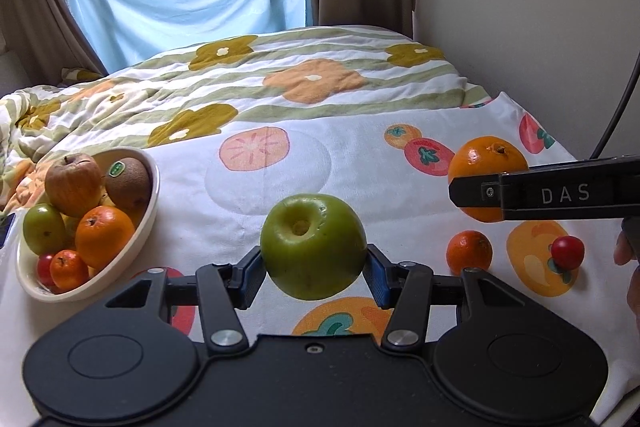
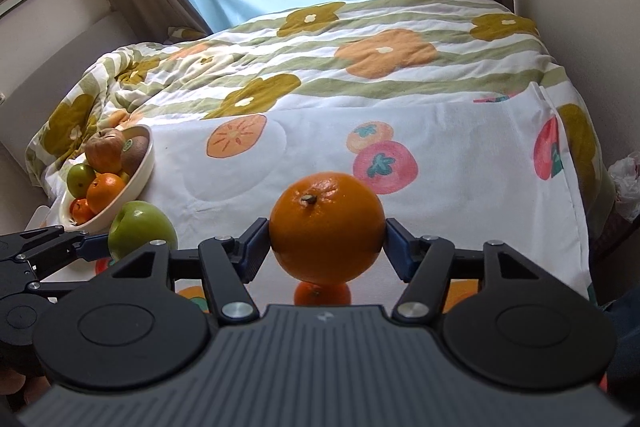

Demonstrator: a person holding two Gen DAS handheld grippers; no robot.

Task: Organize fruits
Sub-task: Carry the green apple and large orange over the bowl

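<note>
Left gripper (image 1: 314, 269): your pads clamp the green apple (image 1: 313, 245), held above the bed (image 1: 360, 163). Right gripper (image 2: 326, 247) clamps the orange (image 2: 326, 227). Bowl (image 1: 150, 211) of fruit sits left; small mandarin (image 1: 469, 251) and cherry tomato (image 1: 567, 252) lie loose.

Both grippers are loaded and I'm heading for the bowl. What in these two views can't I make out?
- Cream oval bowl: floor hidden by piled fruit, both views.
- Small orange tangerine: mostly behind the large orange in the right gripper, right wrist view.
- Large orange: lower part covered by the right gripper's finger, left wrist view.
- Bed under the green apple in the left gripper: blocked.
</note>
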